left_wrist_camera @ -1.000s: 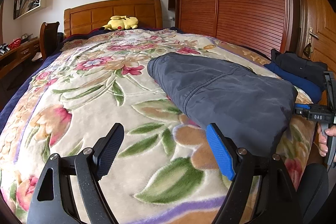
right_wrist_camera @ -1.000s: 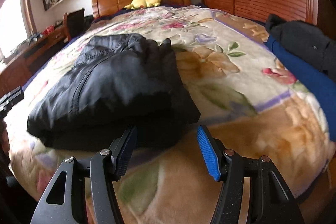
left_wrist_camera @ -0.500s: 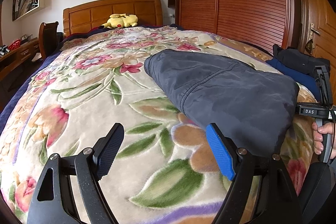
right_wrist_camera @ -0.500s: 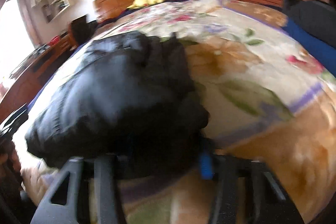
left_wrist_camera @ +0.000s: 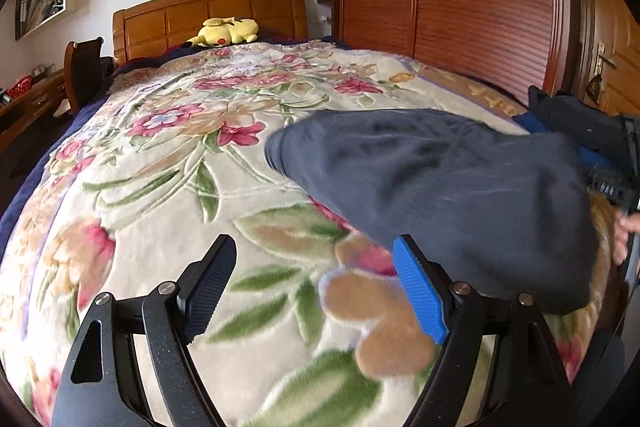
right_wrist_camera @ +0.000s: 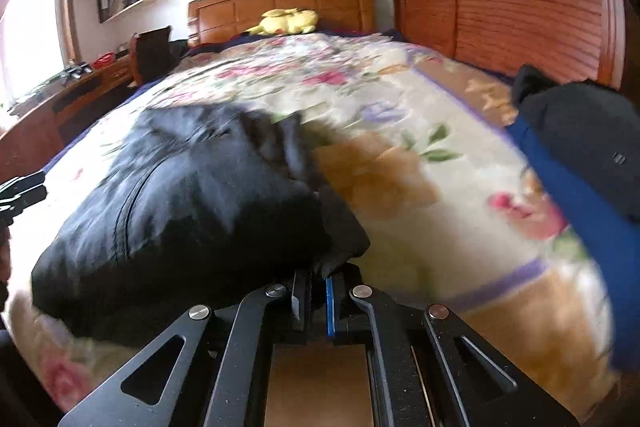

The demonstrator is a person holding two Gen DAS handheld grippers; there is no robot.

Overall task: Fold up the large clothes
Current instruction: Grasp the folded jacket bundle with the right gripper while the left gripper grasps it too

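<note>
We see a wide bed under a cream plush blanket with pink flowers and green leaves [left_wrist_camera: 168, 187]. On its near right part lies the folded dark navy padded jacket [left_wrist_camera: 440, 179]. Beside it, at the bed's right edge, sits a stack of black and blue folded clothes [right_wrist_camera: 580, 155]. Our right gripper [right_wrist_camera: 316, 301] is pinching the jacket's near corner; our left gripper [left_wrist_camera: 312, 291] hangs spread wide above bare blanket, just beside the jacket.
</note>
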